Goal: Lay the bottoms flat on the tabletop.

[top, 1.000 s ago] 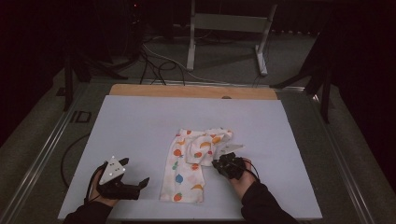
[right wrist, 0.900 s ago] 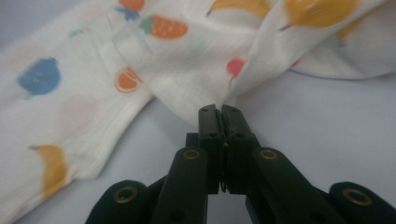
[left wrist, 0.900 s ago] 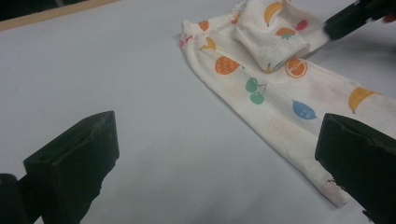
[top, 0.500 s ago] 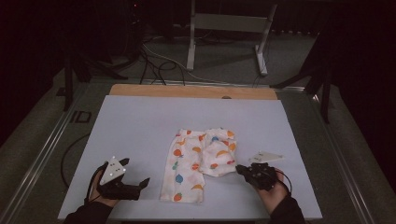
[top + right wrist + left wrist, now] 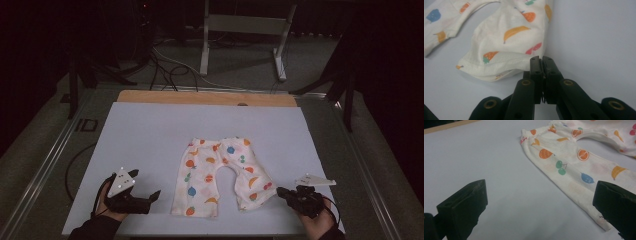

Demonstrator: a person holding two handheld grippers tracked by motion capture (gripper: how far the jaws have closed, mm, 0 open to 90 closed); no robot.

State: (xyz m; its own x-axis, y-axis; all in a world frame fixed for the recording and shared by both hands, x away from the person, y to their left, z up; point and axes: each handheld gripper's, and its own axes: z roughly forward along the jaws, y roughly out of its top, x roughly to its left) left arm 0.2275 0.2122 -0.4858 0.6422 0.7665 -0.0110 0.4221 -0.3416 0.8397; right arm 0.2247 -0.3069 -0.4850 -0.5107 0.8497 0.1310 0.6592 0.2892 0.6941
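The trousers (image 5: 220,175) lie flat on the tabletop (image 5: 150,135), nearer its front edge, waistband toward the back, legs toward the front. The left gripper (image 5: 150,197) sits near the front left corner; the right gripper (image 5: 281,192) touches the right leg's hem, near the front right corner.

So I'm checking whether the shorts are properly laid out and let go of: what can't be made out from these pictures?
- Right claw and the shorts: in the right gripper view the shut jaws cover the hem corner, so whether cloth is pinched cannot be told.
- High view: the gap between that claw and the hem is too small and dim to settle contact.
- Left gripper view: the right-hand jaw hides the leg's end, and the frame edge cuts off the other leg.
- Left claw: open, nothing between.
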